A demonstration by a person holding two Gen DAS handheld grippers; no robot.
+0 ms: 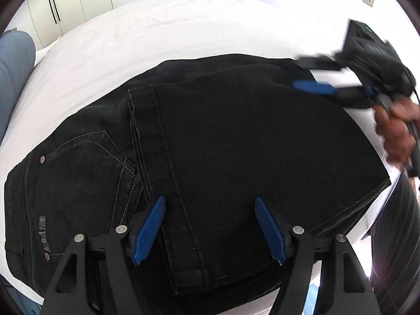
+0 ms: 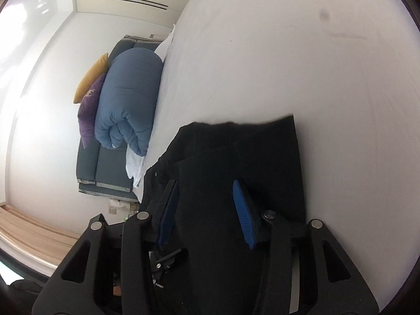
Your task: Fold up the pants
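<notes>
On the white bed (image 1: 183, 31), the folded pants (image 1: 236, 136) run left-right beneath the left gripper (image 1: 210, 229), wide open, empty; the right gripper (image 1: 312, 74), also open and empty, hovers at their far-right end.

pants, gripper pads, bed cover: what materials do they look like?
Pants: looks like black denim, matte, going by the contrast topstitching, the rivets and the stitched pocket.
Left gripper pads: blue, finely ribbed, probably rubber or soft plastic; hard to tell which. The arms behind them look like matte black rigid plastic.
Bed cover: white woven sheet, likely cotton, matte with soft creases.
</notes>
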